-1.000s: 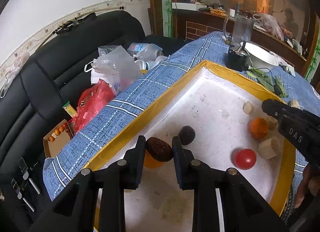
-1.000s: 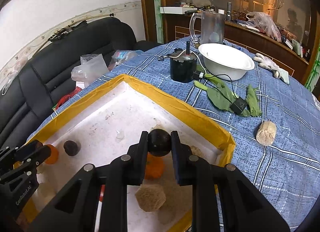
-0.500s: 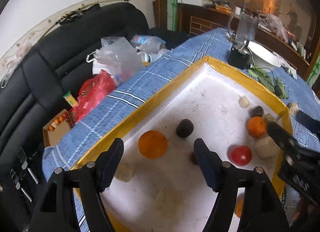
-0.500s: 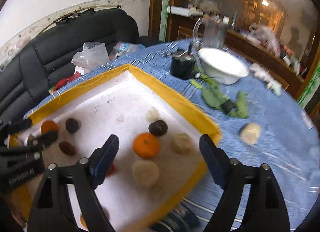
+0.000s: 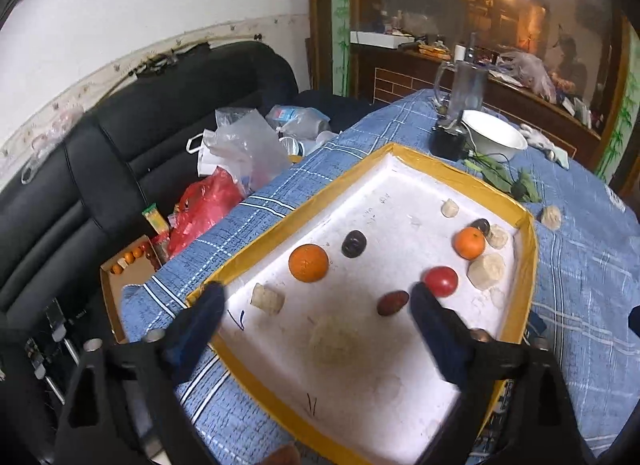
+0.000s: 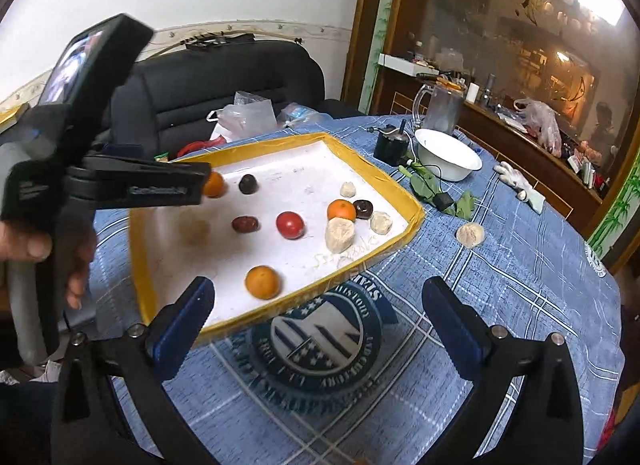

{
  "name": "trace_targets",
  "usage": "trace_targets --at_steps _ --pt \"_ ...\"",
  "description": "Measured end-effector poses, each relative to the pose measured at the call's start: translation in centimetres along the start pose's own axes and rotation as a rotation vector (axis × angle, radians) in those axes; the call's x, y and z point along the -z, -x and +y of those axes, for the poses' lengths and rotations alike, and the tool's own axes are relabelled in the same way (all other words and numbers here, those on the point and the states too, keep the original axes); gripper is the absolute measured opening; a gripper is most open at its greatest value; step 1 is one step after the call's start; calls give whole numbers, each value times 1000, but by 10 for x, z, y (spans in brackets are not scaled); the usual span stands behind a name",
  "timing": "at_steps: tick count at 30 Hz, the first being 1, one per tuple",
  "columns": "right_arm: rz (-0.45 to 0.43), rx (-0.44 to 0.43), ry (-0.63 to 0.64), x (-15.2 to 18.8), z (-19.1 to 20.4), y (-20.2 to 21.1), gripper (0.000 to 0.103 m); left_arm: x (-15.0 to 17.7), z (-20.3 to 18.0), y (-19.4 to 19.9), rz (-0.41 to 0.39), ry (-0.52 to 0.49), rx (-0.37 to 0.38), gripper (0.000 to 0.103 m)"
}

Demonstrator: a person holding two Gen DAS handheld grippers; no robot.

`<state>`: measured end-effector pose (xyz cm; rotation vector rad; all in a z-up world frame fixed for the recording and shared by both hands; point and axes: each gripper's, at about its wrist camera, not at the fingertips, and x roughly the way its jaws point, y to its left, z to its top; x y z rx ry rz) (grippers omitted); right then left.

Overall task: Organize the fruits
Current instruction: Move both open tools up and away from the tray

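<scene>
Both grippers hang empty above a yellow-rimmed white tray point(image 6: 404, 201) on a table with a blue checked cloth point(image 6: 520, 265), the fruit sorting apparently well advanced but not finished. The left gripper point(image 5: 316, 301) hovers over the tray's near end with its fingers spread wide and nothing between them; the right gripper point(image 6: 316, 297) sits back over the cloth just off the tray's edge, its fingers likewise wide apart and holding nothing. Inside the tray the fruit lies scattered rather than grouped: an orange point(image 5: 308, 263) and a dark round fruit point(image 5: 354, 243) near one long wall, a brownish-red fruit point(image 5: 393, 303) beside a red tomato-like fruit point(image 5: 440, 281) in the middle, and a second orange point(image 5: 469, 242) at the far side, close against another dark fruit point(image 5: 480, 225) and several pale lumps point(image 5: 486, 271). The right wrist view shows a third orange point(image 6: 262, 282) near the tray's front rim. One pale lump point(image 6: 470, 234) rests outside on the cloth, well apart from the tray, and may be the last piece left to bring in. A white bowl point(image 6: 446, 155) and a glass jug point(image 6: 442, 109) stand beyond, unused. Whether like pieces are to be gathered together cannot be judged from the scene.
</scene>
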<state>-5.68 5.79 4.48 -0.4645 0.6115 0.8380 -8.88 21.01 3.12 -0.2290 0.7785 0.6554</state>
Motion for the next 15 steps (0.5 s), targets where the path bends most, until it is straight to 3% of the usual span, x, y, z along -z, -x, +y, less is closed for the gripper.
trace_targets --at_steps 15 --pt "-14 44 -38 4 -6 11 103 3 -7 20 -44 -3 30 103"
